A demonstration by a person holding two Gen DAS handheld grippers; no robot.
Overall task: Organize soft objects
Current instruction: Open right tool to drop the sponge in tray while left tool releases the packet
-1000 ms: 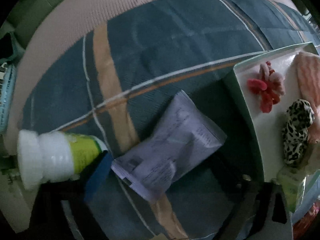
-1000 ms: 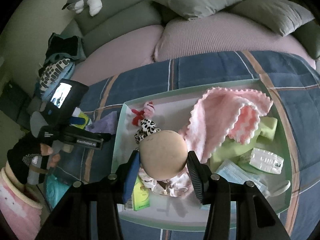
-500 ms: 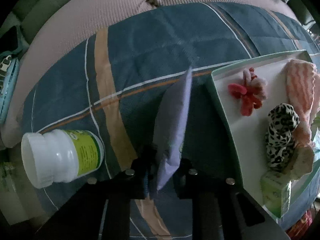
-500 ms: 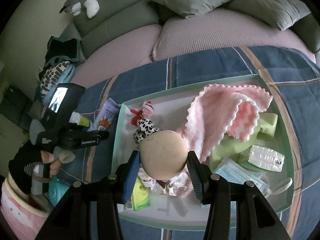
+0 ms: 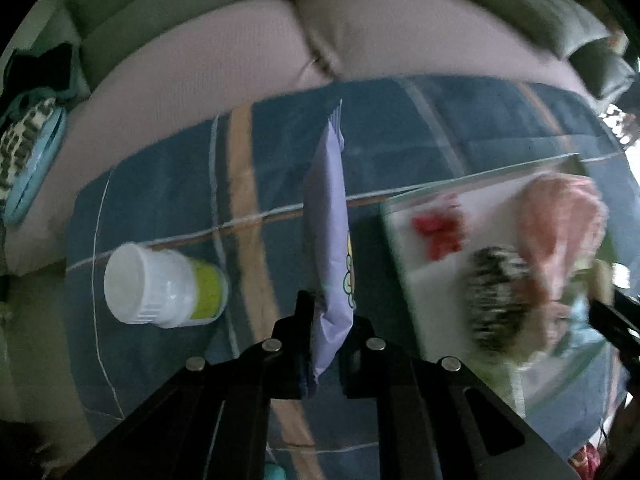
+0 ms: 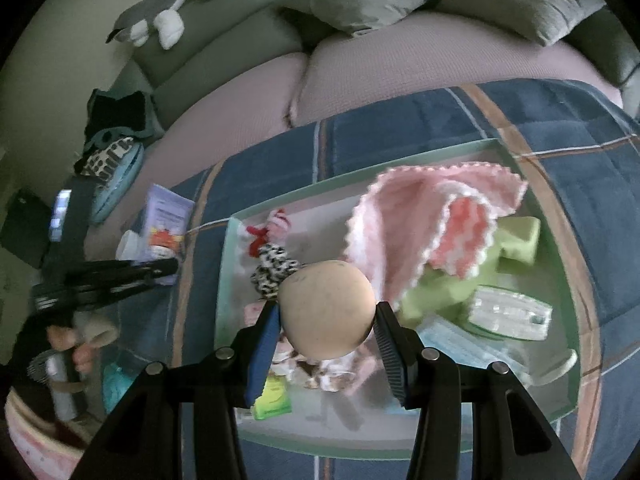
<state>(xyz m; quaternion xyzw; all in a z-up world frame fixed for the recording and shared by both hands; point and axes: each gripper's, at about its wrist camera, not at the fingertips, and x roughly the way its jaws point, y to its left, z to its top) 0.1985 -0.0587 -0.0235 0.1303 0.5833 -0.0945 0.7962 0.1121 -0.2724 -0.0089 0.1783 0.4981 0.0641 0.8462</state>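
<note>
Sofa cushions carry a blue plaid blanket; on it rests a pale green tray. Tray contents: a pink knitted cloth draped over a light green cloth, a clear wrapped packet, a blue face mask, a leopard-print scrunchie, a red and pink hair tie and a small green packet. My right gripper is clamped on a beige ball above the tray. My left gripper has just closed on a lilac pouch, held edge-up above the blanket, beside the tray. A white bottle lies on its side nearby.
</note>
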